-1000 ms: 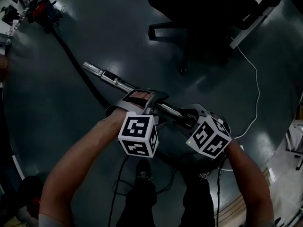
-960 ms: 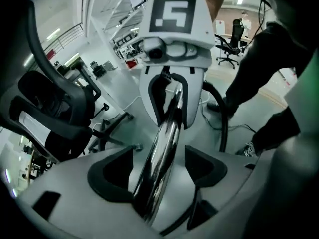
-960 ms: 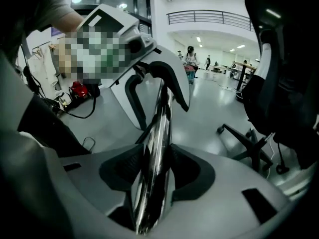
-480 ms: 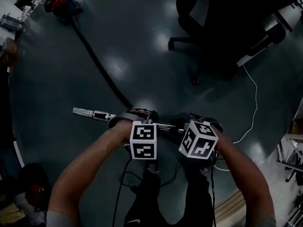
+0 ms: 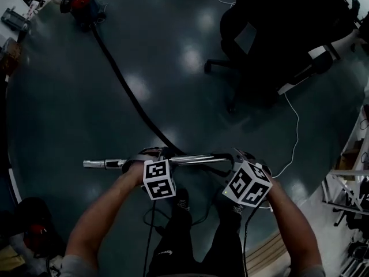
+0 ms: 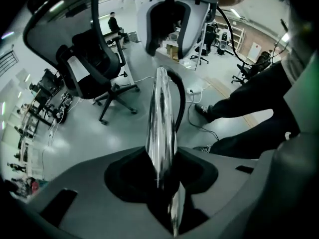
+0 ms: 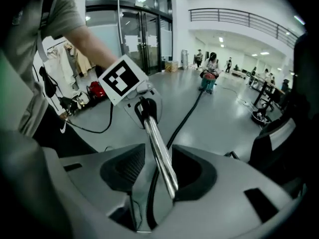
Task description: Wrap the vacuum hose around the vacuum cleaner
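In the head view, the shiny chrome wand tube (image 5: 196, 159) is held level by the left gripper (image 5: 153, 154) and the right gripper (image 5: 239, 156). The black ribbed hose (image 5: 122, 85) runs to the small red vacuum cleaner (image 5: 81, 4), well apart. Both grips should be firm while the tube is carried there.

In the left gripper view, the jaws have just been closing and are clamped on the tube (image 6: 160, 128). In the right gripper view, it is likewise (image 7: 160, 156).

No container is seen.

The head camera looks steeply down from above the person onto the floor (image 5: 69, 114), with the left gripper (image 5: 153, 153) and right gripper (image 5: 237, 156) low in its frame. Each gripper camera sits close behind its own jaws and sights along the metal wand (image 6: 160, 128) toward the other gripper (so the two face each other). All three views share the metal wand. The head view and the right gripper view also share the hose (image 7: 187, 116).
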Available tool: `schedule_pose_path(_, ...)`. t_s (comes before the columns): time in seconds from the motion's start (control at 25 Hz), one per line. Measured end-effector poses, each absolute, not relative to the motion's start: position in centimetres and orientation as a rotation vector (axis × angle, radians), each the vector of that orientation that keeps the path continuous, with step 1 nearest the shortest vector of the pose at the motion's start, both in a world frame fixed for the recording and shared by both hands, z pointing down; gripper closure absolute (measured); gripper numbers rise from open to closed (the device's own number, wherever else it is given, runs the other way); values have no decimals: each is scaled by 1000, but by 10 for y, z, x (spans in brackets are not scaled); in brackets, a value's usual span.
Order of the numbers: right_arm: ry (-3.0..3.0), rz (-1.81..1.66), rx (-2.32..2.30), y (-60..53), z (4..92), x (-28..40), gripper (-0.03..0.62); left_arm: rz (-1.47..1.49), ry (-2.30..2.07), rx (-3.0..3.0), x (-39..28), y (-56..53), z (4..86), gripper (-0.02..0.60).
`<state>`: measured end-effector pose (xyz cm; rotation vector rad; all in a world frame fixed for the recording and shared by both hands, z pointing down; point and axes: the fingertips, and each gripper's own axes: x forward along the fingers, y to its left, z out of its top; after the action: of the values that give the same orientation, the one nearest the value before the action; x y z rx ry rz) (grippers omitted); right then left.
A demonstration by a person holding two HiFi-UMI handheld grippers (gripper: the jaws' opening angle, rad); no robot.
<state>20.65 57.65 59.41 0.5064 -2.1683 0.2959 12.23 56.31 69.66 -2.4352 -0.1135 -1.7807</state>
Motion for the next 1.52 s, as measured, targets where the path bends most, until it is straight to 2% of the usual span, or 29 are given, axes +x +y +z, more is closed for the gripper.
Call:
schedule_pose_path(0.36,-2209,659,893,620,498,195,439,-1706,337,-2684,58,553,605,419)
schedule_pose_path(0.68,-2343,679,946,585,435,177,439,-1567,767,-2787,38,530,525,417)
schedule_pose_path(1.2,-2686,883,700,480,347,152,439,-1385,1386,-2782,45,493,407,417)
schedule_pose_path(1.44,-2795,1049,520,446,320,109,437,-1290,1603,-2756,33,475,378,417)
schedule_pose_path(1.48,-2807,1089,501,442,316,99,428,-1274,1631,-2756,29,472,373,417)
schedule_pose_path(1.52,-2819,1136,477,439,312,88,389,-1257,1656,-2757,24,470,370,417)
